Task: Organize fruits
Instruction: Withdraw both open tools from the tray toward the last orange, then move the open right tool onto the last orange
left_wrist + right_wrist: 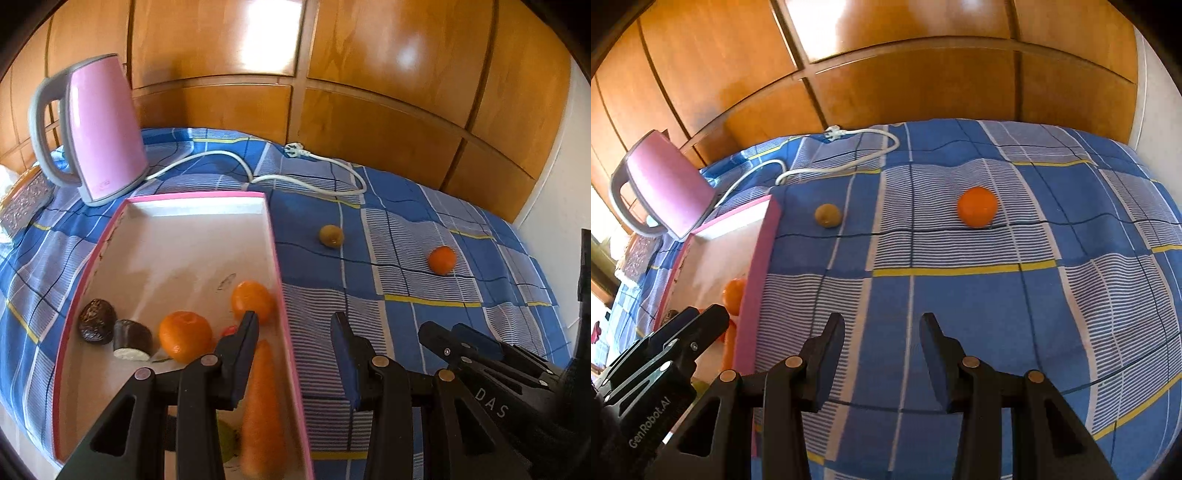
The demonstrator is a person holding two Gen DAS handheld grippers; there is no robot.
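A pink-rimmed box (pixel 275 243) with a white floor lies on the checked cloth. It holds two oranges (pixel 184 334), a carrot (pixel 262 398), a dark round fruit (pixel 96 319) and a dark cut piece (pixel 132 339). A kiwi (pixel 331 236) and another orange (pixel 441 260) rest on the cloth to the right of the box. My left gripper (pixel 295 326) hangs open above the box's right wall, holding nothing. My right gripper (pixel 882 321) is open and empty over bare cloth, with the loose orange (pixel 977 206) and the kiwi (pixel 828 215) further ahead. The box (pixel 759 266) is to its left.
A pink kettle (pixel 99 129) stands behind the box, its white cord (pixel 258 177) trailing across the cloth. A patterned silver box (pixel 24 201) lies at the far left. Wooden cabinet doors (pixel 332 74) back the table. The right gripper (pixel 441 328) shows beside the left one.
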